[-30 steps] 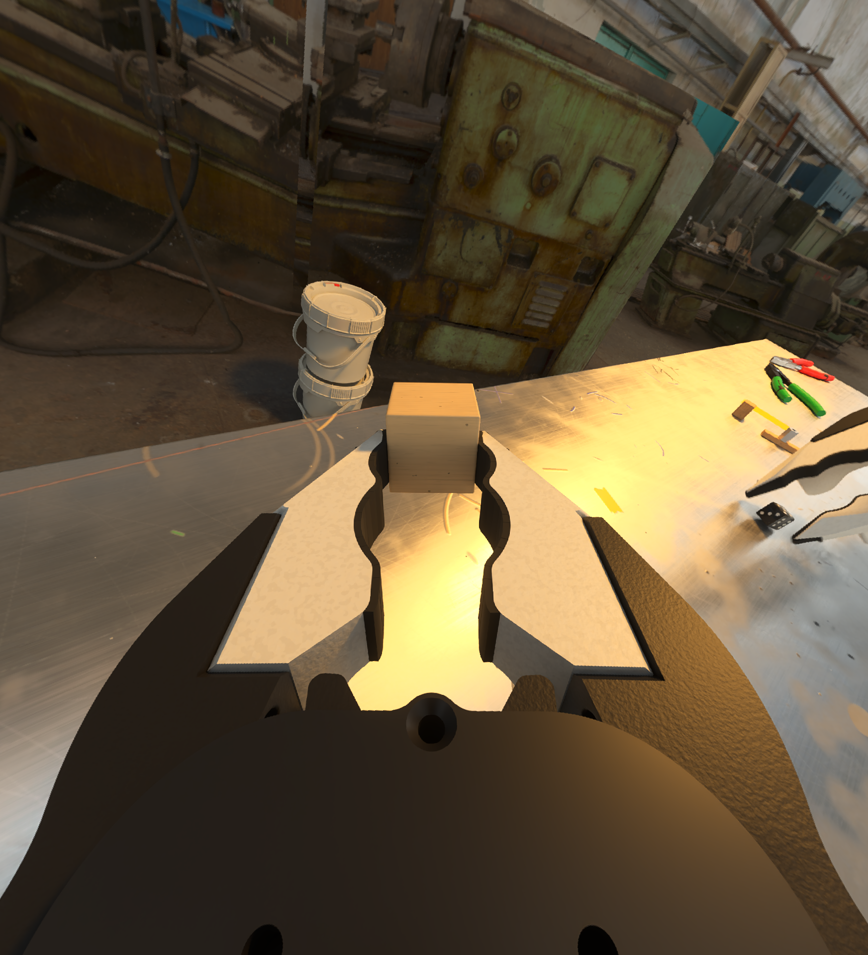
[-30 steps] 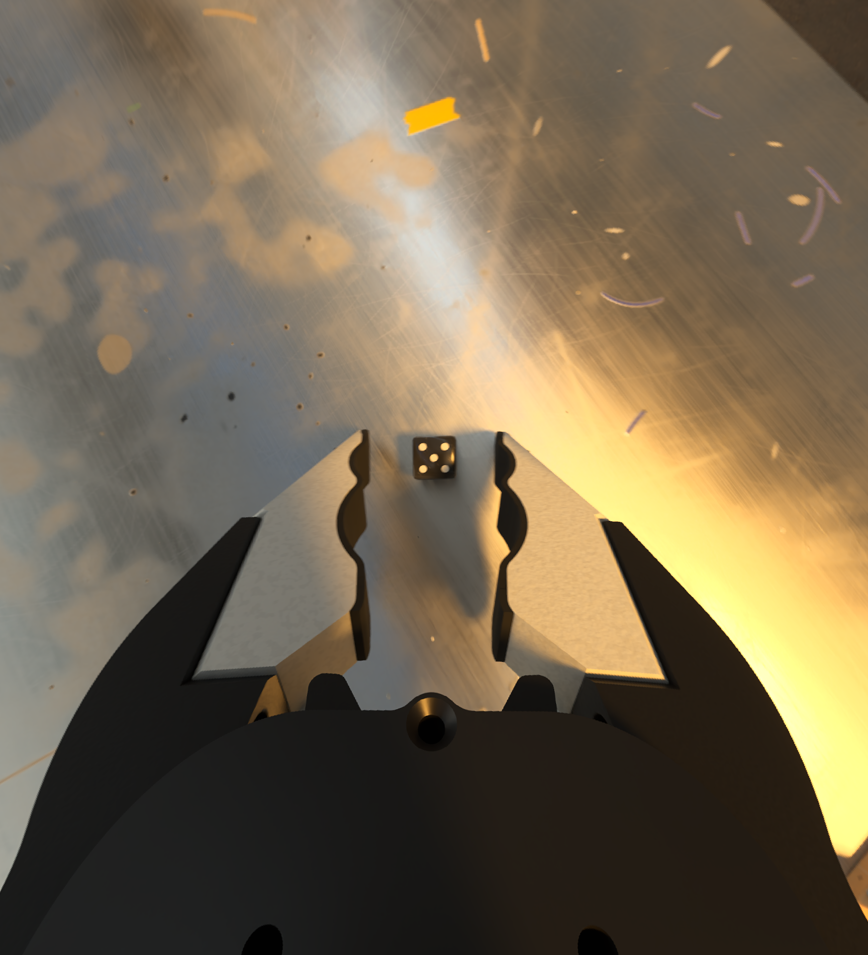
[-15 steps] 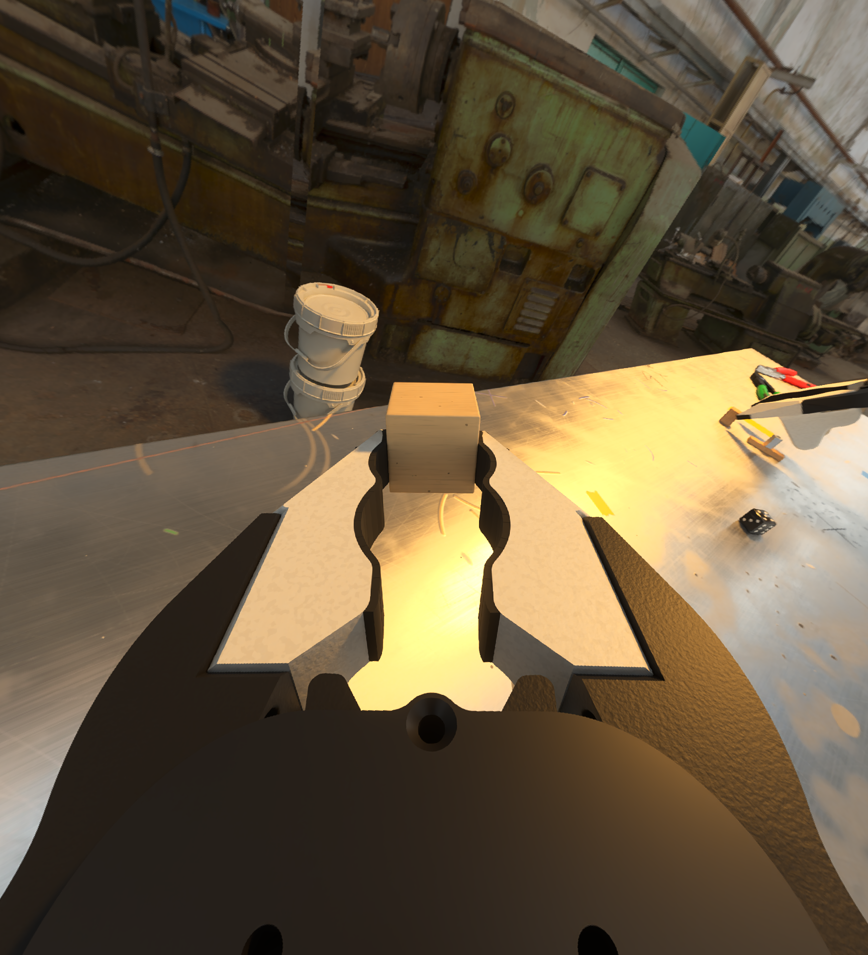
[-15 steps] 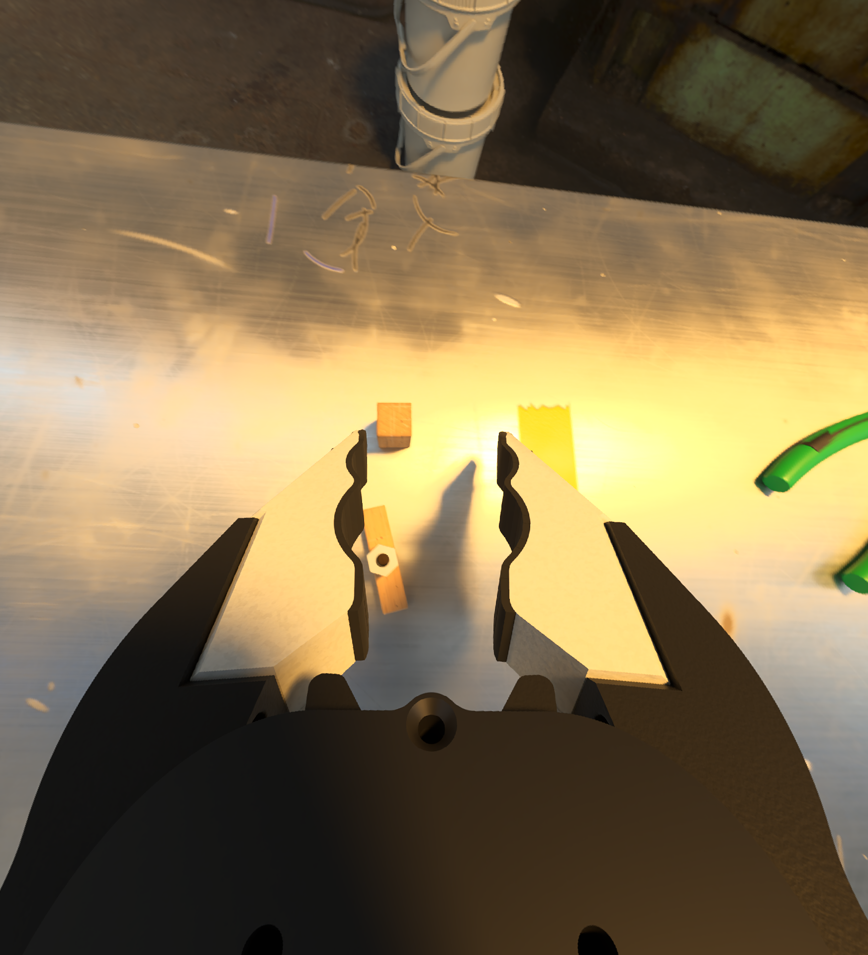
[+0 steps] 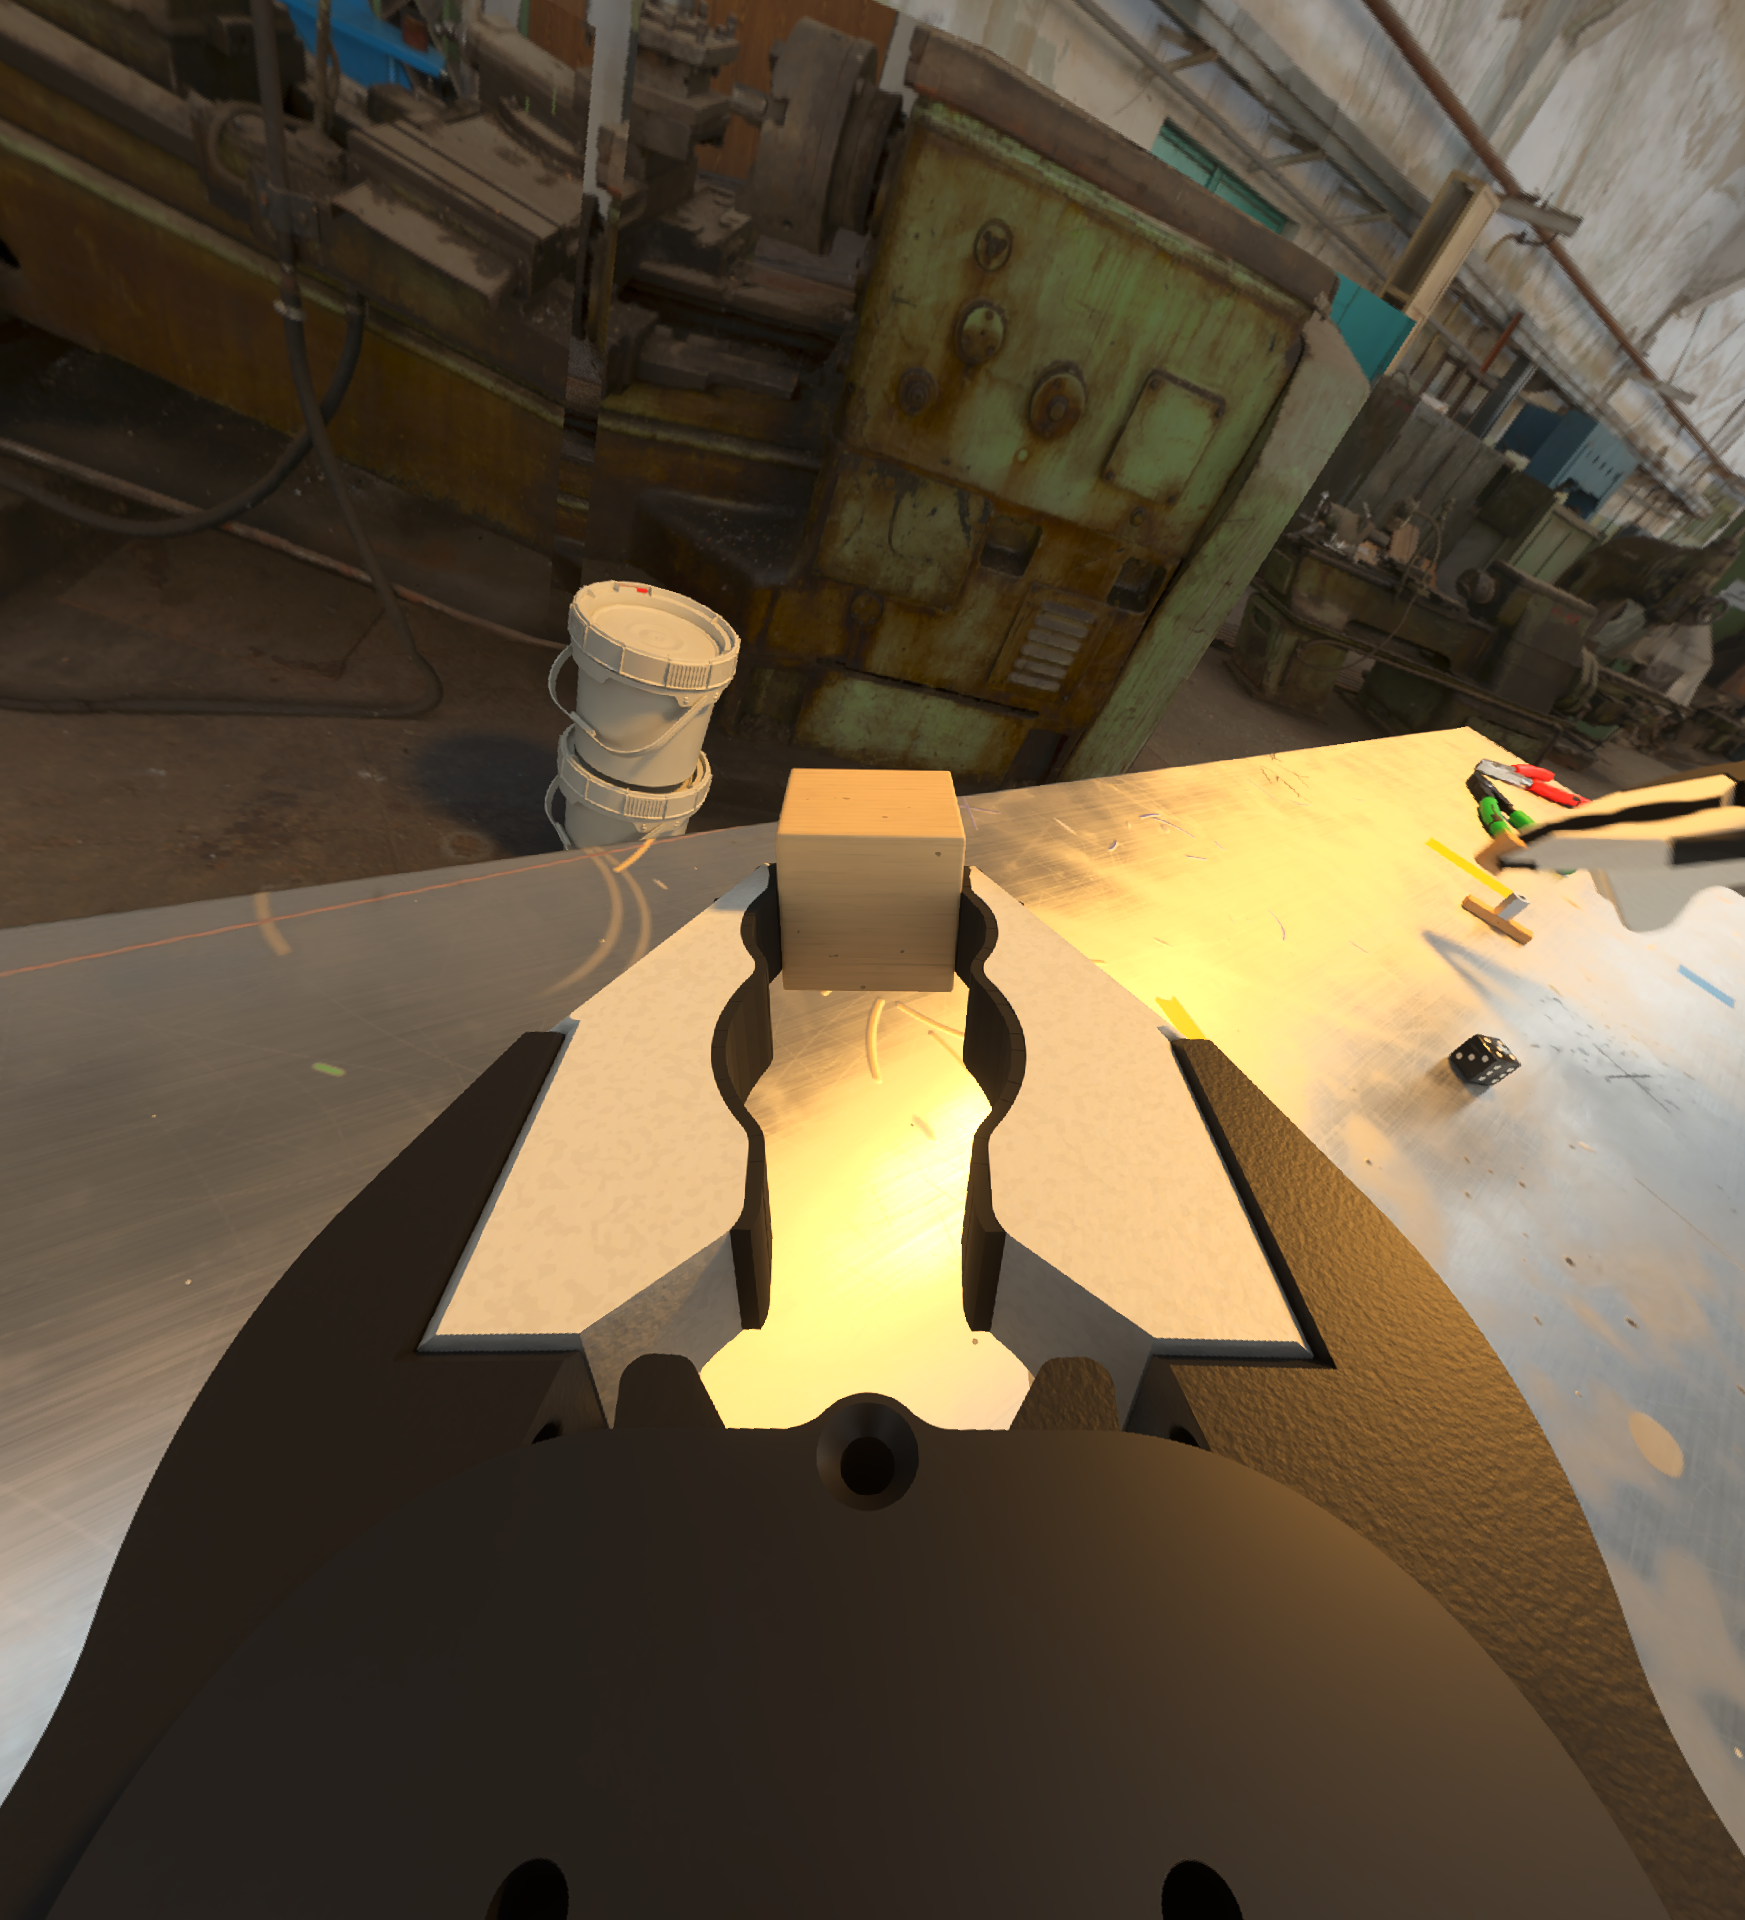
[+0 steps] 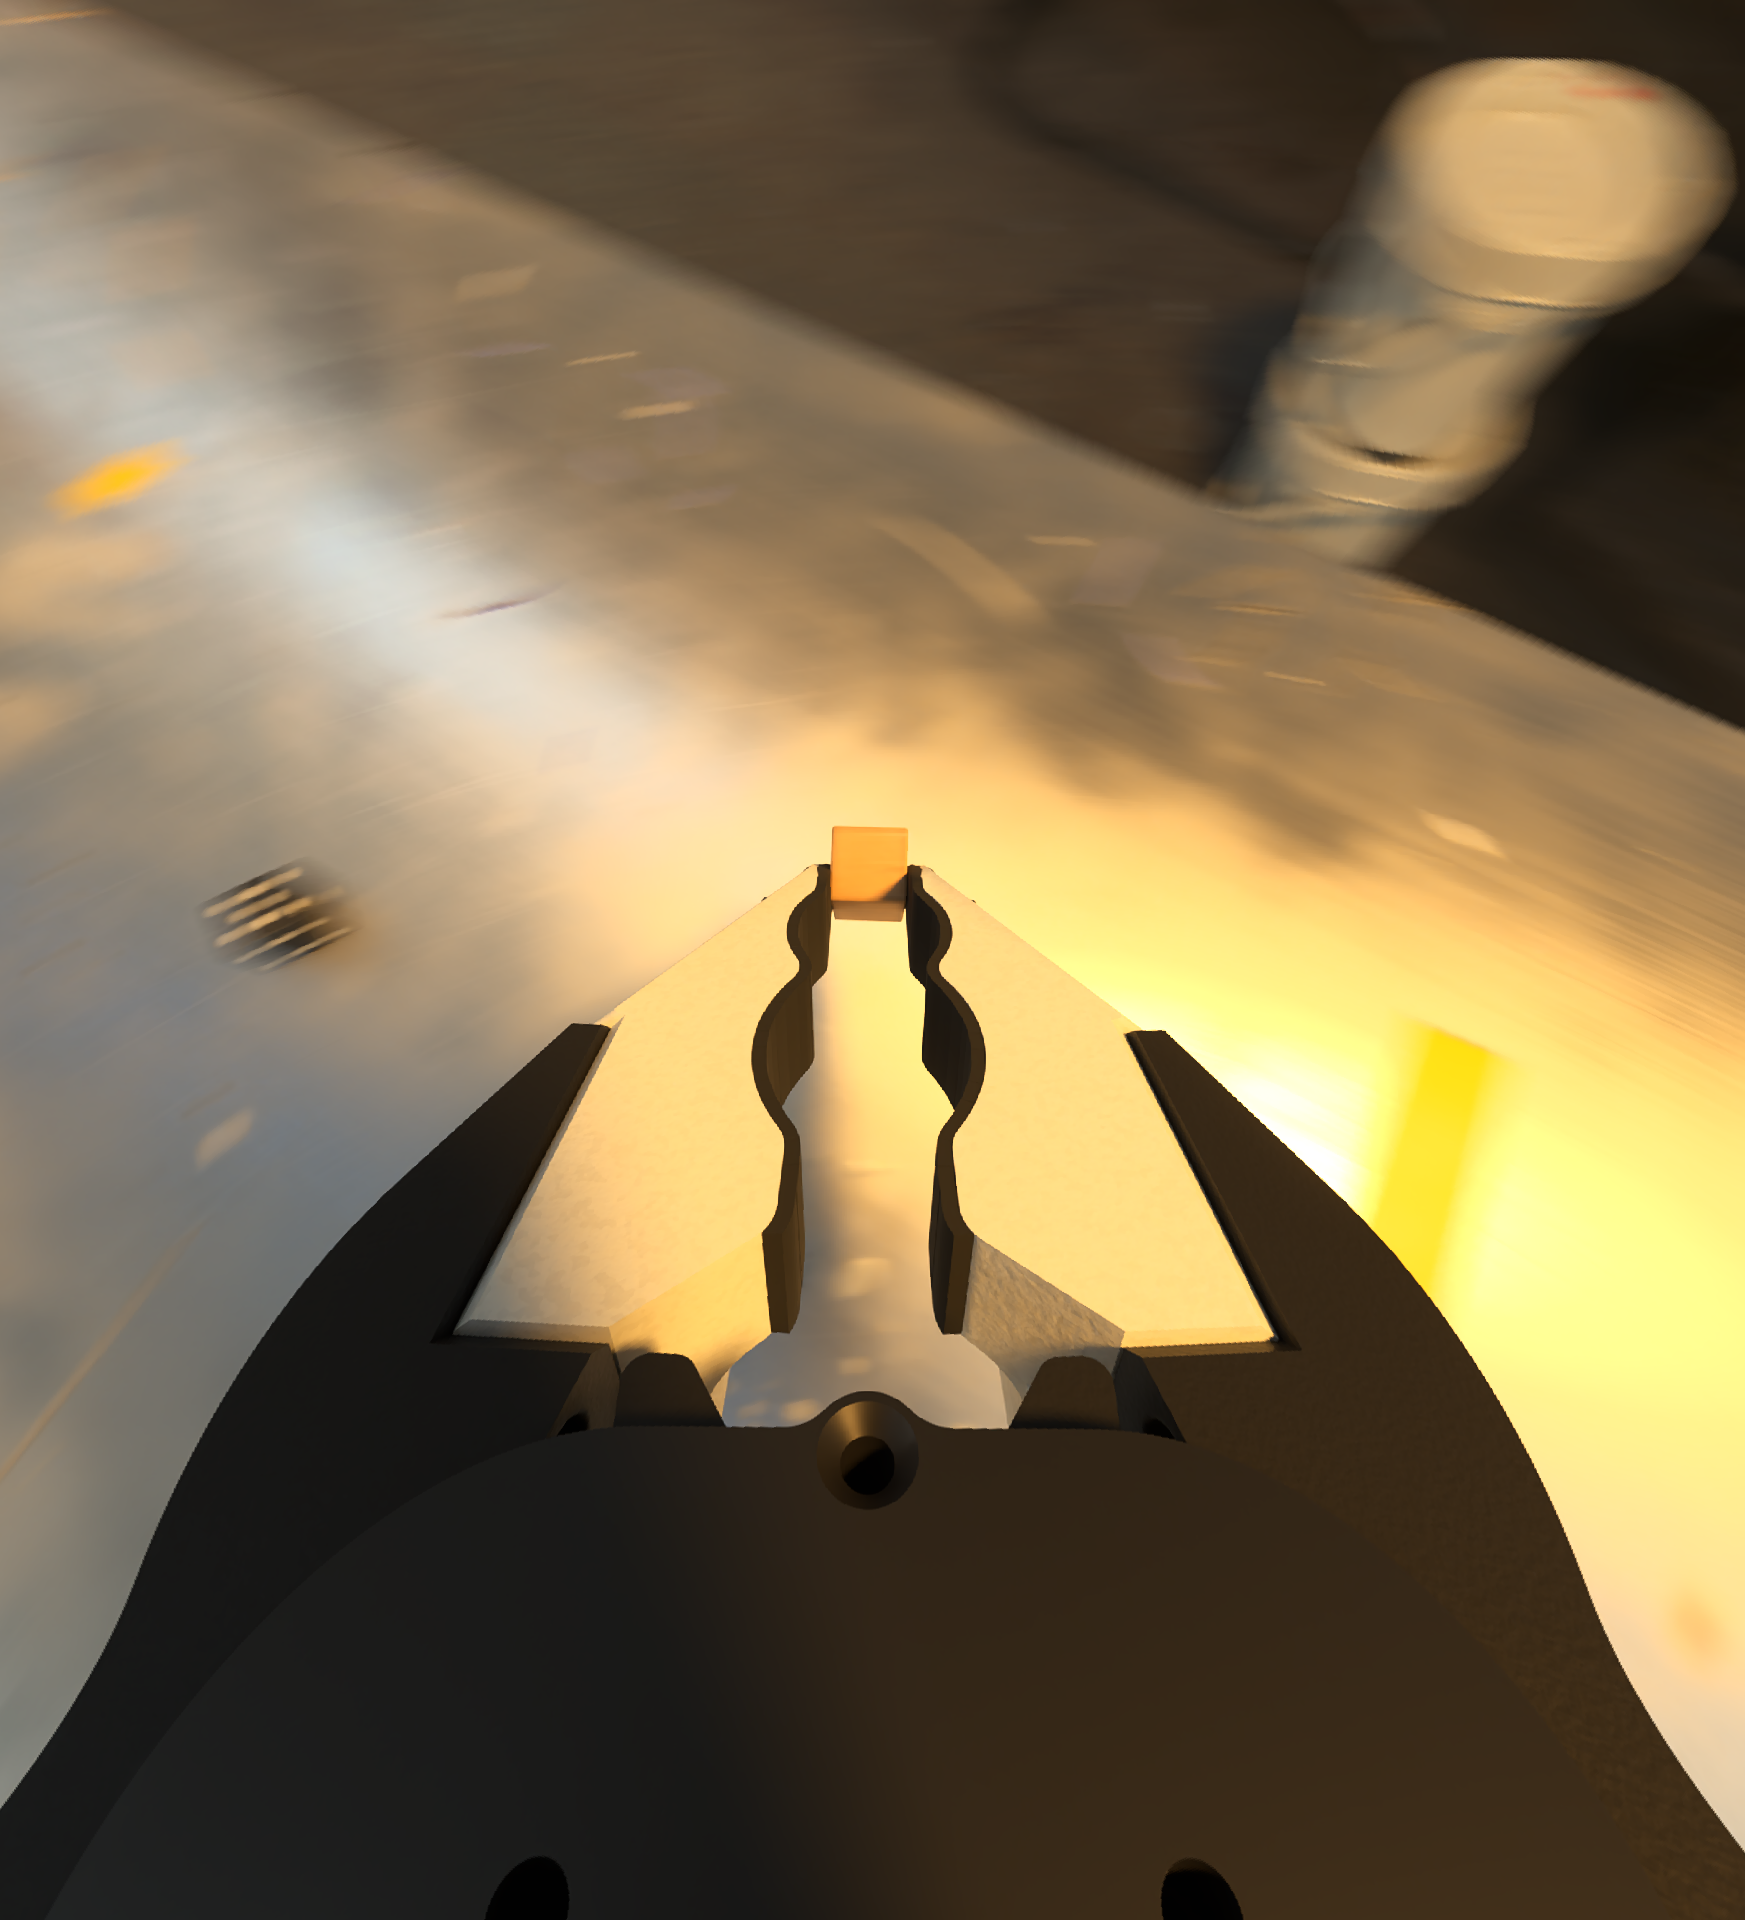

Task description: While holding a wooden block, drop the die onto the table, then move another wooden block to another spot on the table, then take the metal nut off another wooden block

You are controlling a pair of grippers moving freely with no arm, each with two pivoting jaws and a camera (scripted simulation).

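left gripper point(image 5: 868, 914) clamped on big block point(image 5: 868, 878) | die point(image 5: 1483, 1060) lies on table point(image 5: 224, 1195): drop done | right gripper point(image 6: 869, 883) pinches small block point(image 6: 869, 871): move going on | nut point(image 5: 1515, 906) sits on flat block point(image 5: 1496, 916): left to do

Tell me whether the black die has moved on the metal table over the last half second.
No. In the left wrist view the black die lies at the same spot on the metal table, still below and left of the blue mark.

My right gripper point(image 6: 869, 883) pinches a small orange wooden block point(image 6: 869, 871) at its tips above the blurred metal table point(image 6: 535, 727); smeared die point(image 6: 276, 916) at 9 o'clock, white buckets point(image 6: 1470, 312) at 1.
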